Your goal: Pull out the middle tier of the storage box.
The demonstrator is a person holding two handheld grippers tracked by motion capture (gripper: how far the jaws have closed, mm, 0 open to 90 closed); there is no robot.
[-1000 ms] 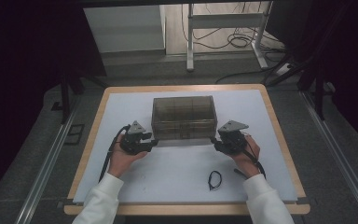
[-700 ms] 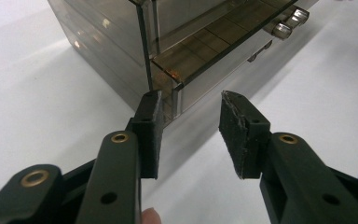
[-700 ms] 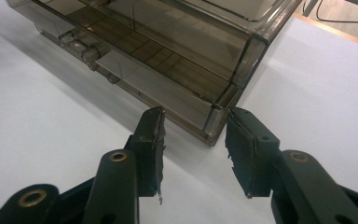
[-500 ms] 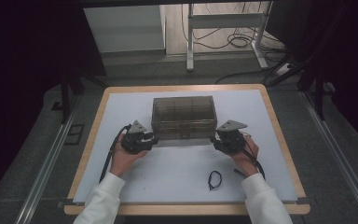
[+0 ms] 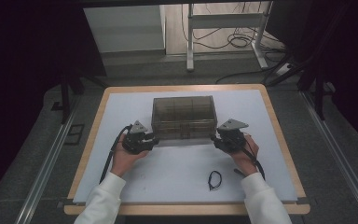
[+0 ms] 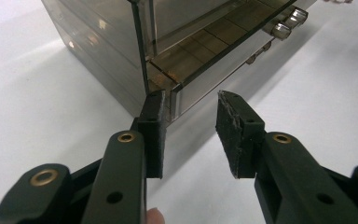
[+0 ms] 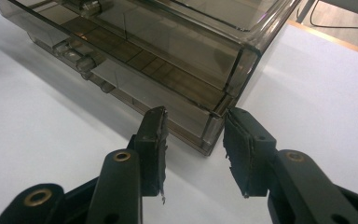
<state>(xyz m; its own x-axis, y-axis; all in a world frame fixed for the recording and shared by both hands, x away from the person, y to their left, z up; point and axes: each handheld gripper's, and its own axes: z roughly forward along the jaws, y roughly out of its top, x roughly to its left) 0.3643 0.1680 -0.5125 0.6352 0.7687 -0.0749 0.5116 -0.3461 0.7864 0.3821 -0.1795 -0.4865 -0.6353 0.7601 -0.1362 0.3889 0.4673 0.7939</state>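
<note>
1. A smoky translucent drawer box [image 5: 183,116] stands near the middle of the white worktop [image 5: 121,107], its front with the small knobs facing the person.
2. Left tongs [image 5: 153,140] sit at the box's near left corner, held in the left hand [image 5: 123,156]. In the left gripper view the left tongs [image 6: 190,109] straddle that lower front corner of the box [image 6: 121,42]: one pad lies against the corner's side wall, the other pad stands apart from the drawer front with white worktop showing between. Jaws have just been closing; they are partly open, and no squeeze on the box is visible.
3. Right tongs [image 5: 216,139] sit at the box's near right corner, held in the right hand [image 5: 243,156]. In the right gripper view the right tongs [image 7: 193,128] bracket the lower front corner of the box [image 7: 168,32], one pad just before the drawer front, the other just beside the end wall. Jaws have just been closing; whether the pads touch the plastic I cannot tell.
4. A small black cord loop [image 5: 214,178] lies on the worktop near the person's edge, well apart from the box, just inside the right forearm.
</note>
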